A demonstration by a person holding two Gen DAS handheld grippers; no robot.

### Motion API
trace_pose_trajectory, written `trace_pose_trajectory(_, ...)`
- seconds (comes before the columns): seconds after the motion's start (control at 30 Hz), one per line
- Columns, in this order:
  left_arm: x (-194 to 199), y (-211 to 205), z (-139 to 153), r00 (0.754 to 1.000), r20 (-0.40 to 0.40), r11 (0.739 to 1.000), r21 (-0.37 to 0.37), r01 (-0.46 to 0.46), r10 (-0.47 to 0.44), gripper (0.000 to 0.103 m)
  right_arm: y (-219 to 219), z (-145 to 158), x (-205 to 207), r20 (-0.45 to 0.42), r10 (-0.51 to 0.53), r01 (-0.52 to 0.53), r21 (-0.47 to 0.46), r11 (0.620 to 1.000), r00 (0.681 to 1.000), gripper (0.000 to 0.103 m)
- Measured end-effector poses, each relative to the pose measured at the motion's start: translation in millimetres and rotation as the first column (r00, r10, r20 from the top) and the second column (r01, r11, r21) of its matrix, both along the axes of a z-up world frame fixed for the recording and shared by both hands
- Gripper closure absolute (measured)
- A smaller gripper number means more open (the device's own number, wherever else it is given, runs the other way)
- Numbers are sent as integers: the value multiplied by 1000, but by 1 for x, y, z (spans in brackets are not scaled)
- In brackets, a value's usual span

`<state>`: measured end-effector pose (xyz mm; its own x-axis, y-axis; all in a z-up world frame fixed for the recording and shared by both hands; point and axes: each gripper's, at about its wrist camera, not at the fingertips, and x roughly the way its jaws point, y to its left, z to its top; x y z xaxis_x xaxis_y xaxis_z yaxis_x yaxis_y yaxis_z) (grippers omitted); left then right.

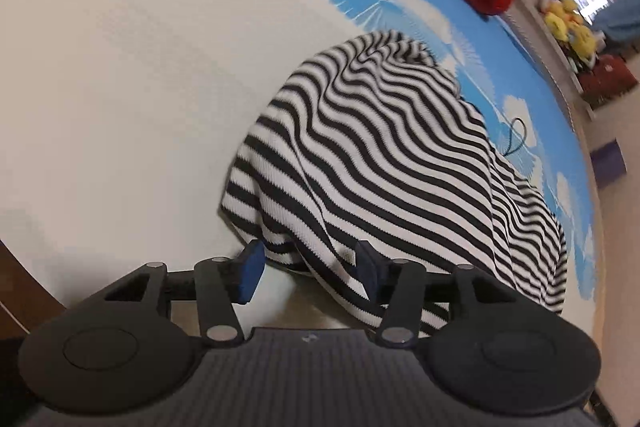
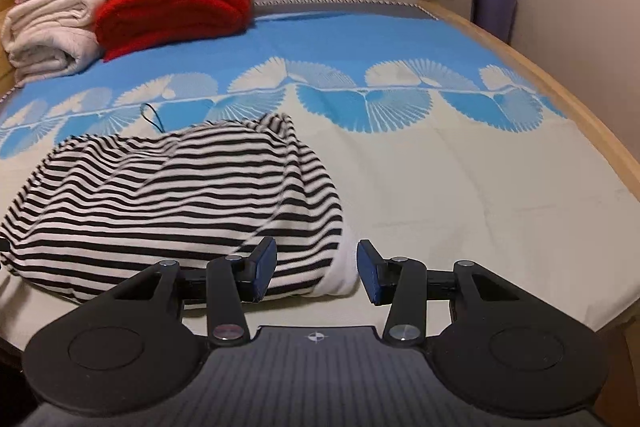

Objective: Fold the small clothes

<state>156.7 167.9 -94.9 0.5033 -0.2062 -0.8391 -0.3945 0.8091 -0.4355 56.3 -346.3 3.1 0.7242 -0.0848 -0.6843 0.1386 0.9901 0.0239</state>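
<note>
Black-and-white striped knit garment lay bunched on the blue-and-cream bed cover, both claws spread at its near hem, left claw and right claw seemingly poised to pinch corners for folding.

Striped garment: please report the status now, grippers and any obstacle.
Left gripper open, right gripper open, both at near hem. Striped garment rumpled on bed, unfolded. Dark cord beside it.

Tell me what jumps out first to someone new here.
The black-and-white striped garment lying rumpled on the blue-and-cream bedspread, right in front of both hand-held grippers. Behind it, the red folded blanket beside a stack of pale bedding at the bed's far left.
</note>
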Motion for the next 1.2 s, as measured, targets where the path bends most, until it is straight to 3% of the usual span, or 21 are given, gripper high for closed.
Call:
trace_pose_trajectory(0.13, 7, -1, -14, 998, -43, 999, -24, -41, 40, 41, -1, -4, 6, -15, 3, -3, 0, 1000, 1000, 57)
trace_pose_trajectory(0.43, 23, -14, -18, 996, -18, 996, 42, -82, 83, 41, -6, -8, 8, -39, -8, 8, -15, 1000, 999, 57)
trace_pose_trajectory(0.47, 24, -15, -18, 996, -16, 995, 52, -83, 84, 42, -7, -9, 7, -41, -11, 11, -15, 1000, 999, 57)
trace_pose_trajectory(0.57, 26, -18, -16, 997, -8, 993, 84, -78, 79, 61, -11, -10, 7, -46, -20, 19, -14, 1000, 999, 57)
trace_pose_trajectory(0.63, 26, -20, -13, 998, 7, 991, 117, -68, 68, 80, -13, -11, 7, -51, -28, 27, -16, 1000, 998, 57)
trace_pose_trajectory(0.87, 29, -37, 17, 997, 42, 967, 248, 50, -62, 87, -23, -19, 14, -122, -100, 100, -10, 995, 987, 57)
trace_pose_trajectory(1.03, 41, -71, 68, 982, 80, 919, 373, 131, -172, 88, -35, -24, 18, -169, -159, 167, 32, 985, 973, 57)
trace_pose_trajectory(1.13, 50, -119, 109, 955, 119, 865, 466, 187, -270, 89, -39, -22, 18, -167, -162, 174, 59, 983, 972, 57)
trace_pose_trajectory(1.2, 56, -164, 134, 924, 150, 823, 521, 228, -351, 90, -44, -20, 16, -161, -173, 188, 83, 979, 972, 57)
